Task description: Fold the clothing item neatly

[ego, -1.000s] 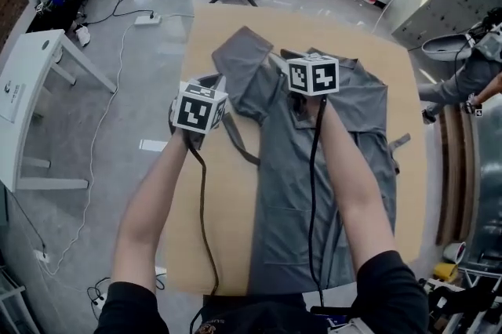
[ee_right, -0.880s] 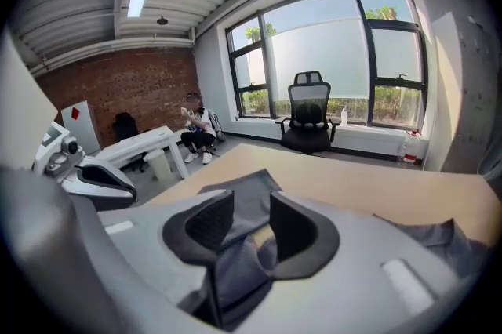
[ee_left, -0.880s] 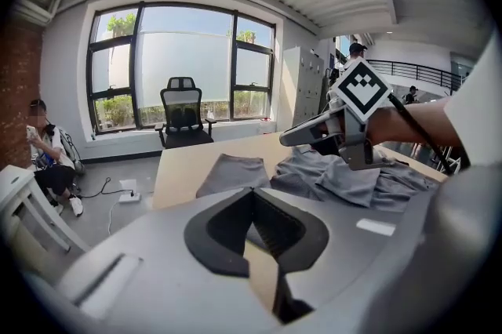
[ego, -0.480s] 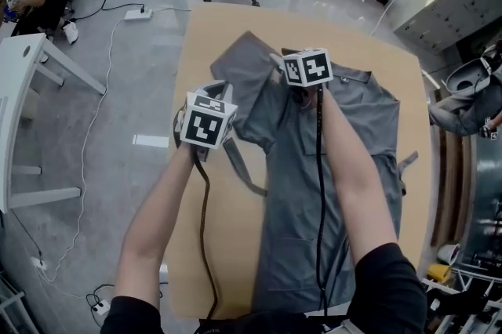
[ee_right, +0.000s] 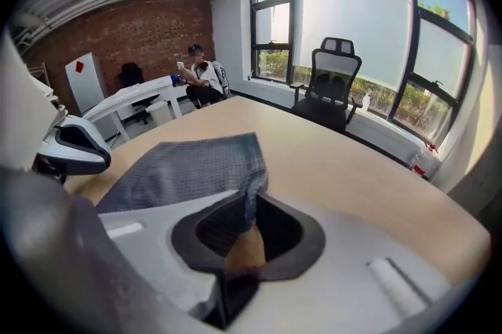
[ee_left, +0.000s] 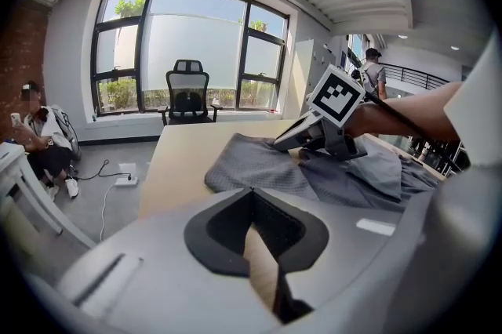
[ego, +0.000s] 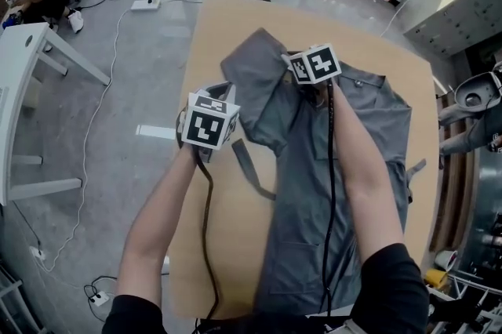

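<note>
Here, right tongs (ee_right: 247, 242) just closed onto folded edge of grey garment (ego: 314, 191), left tongs (ee_left: 263, 262) pressed together, tabletop (ego: 227, 34) open beyond.

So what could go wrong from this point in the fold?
The right gripper has just been closing its jaws on a thin fold of the gray garment, which might slip out when lifted. The loose strap trails on the table and may end up sticking out of the fold.

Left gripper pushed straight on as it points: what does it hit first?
Probably the folded flap of the grey garment on the table, right ahead of the left gripper; bare tabletop might come first, depth unclear.
</note>
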### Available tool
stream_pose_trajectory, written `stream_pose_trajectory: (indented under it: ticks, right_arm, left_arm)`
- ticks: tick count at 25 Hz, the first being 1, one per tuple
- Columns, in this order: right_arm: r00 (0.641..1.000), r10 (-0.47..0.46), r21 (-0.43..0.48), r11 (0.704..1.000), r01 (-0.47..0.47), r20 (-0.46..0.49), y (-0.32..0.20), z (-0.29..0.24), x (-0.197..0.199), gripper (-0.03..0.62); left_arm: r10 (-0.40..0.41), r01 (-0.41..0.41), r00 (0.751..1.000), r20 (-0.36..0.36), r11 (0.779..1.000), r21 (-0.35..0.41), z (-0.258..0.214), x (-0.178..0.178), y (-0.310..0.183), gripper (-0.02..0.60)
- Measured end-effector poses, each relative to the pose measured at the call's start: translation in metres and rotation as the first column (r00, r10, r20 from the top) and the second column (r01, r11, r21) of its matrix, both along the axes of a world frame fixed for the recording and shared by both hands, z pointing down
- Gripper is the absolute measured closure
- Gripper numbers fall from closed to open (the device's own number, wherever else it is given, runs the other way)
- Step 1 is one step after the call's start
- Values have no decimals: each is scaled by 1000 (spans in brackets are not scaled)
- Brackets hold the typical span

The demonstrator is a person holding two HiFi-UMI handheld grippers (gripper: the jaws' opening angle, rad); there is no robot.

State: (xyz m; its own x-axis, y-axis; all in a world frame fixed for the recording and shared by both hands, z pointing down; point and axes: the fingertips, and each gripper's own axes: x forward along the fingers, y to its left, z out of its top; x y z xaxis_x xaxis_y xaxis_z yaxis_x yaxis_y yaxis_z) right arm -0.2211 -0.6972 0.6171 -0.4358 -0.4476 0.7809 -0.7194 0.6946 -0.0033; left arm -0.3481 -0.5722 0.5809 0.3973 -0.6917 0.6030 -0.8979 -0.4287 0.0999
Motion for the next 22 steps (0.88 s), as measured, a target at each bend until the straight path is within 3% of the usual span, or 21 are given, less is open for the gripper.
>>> stream_pose_trajectory:
  ticks: [6, 12, 17, 22]
  right_arm:
    - [988, -29, 87, 996, 16, 155, 23, -71, -2, 551]
    - [950, -5, 240, 968, -74, 312, 54, -177, 31, 551]
    - [943, 55, 323, 931, -167, 328, 92, -223, 96, 551]
    - [919, 204, 332, 888, -319, 339, 126, -223, 198, 549]
  left_arm:
    - [24, -24, 1000, 2, 1000, 8, -9, 14, 7, 574]
    - [55, -55, 998, 2, 998, 18, -24, 39, 24, 574]
    - [81, -82, 996, 35, 996, 19, -37, 61, 50, 574]
    - [119, -121, 991, 68, 992, 23, -45, 93, 70, 574]
